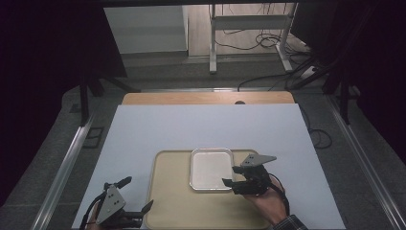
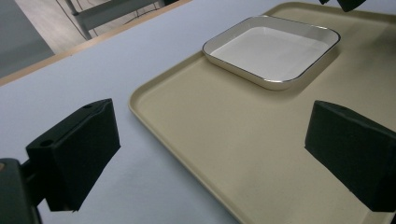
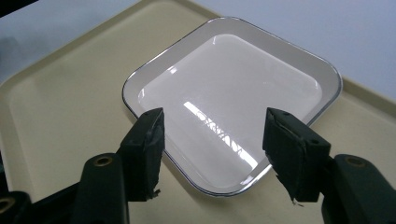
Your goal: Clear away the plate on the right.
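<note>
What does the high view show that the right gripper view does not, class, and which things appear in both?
High view alone: the left gripper with open fingers at the tray's near left corner, the person's right hand, the wooden table edge, and the floor with cables beyond it.

Right gripper view alone: a close look at the dish's thin dark rim line and the light glare across its bare inside.

Both: the white square dish on the beige tray, the pale sheet, and the right gripper, open beside the dish's edge.
</note>
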{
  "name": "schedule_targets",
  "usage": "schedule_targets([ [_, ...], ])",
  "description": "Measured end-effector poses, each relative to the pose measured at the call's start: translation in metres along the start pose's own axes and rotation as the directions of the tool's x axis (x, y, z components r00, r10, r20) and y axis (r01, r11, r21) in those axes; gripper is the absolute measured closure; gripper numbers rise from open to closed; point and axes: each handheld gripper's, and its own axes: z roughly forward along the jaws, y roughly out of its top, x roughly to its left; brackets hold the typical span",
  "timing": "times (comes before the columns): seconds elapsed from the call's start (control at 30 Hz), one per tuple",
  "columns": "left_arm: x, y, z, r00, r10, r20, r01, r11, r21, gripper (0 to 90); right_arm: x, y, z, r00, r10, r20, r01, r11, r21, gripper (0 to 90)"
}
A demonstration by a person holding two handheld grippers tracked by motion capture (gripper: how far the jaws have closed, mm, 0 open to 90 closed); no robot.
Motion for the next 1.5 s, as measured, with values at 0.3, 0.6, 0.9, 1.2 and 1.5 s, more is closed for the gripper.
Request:
schedule_targets([
  [0.3, 0.000, 0.000, 0.000, 1.0000, 0.001, 0.001, -0.001, 1.0000, 0.000, 2.8, -0.002, -0.001, -0.007, 0.9999, -0.007, 0.015, 0.008, 1.000, -0.013, 32.1],
  [0.6, 0.000, 0.000, 0.000, 1.0000, -0.003, 0.002, 0.003, 1.0000, -0.001, 2.8, -0.008, -0.005, -0.017, 0.9997, 0.015, 0.021, -0.014, 0.999, -0.029, 27.7],
  [0.9, 0.000, 0.000, 0.000, 1.0000, -0.002, 0.004, 0.002, 1.0000, -0.001, 2.8, -0.010, -0.008, -0.027, 0.9986, 0.009, 0.052, -0.007, 1.000, -0.030, 25.2],
  [1.2, 0.000, 0.000, 0.001, 1.0000, 0.000, 0.005, 0.000, 1.0000, -0.001, 2.8, -0.015, -0.015, -0.041, 0.9969, 0.025, 0.074, -0.022, 0.999, -0.045, 17.0],
  [1.5, 0.000, 0.000, 0.001, 1.0000, 0.000, 0.005, 0.000, 1.0000, -0.001, 2.8, -0.016, -0.021, -0.053, 0.9963, 0.024, 0.082, -0.019, 0.998, -0.063, 12.0],
])
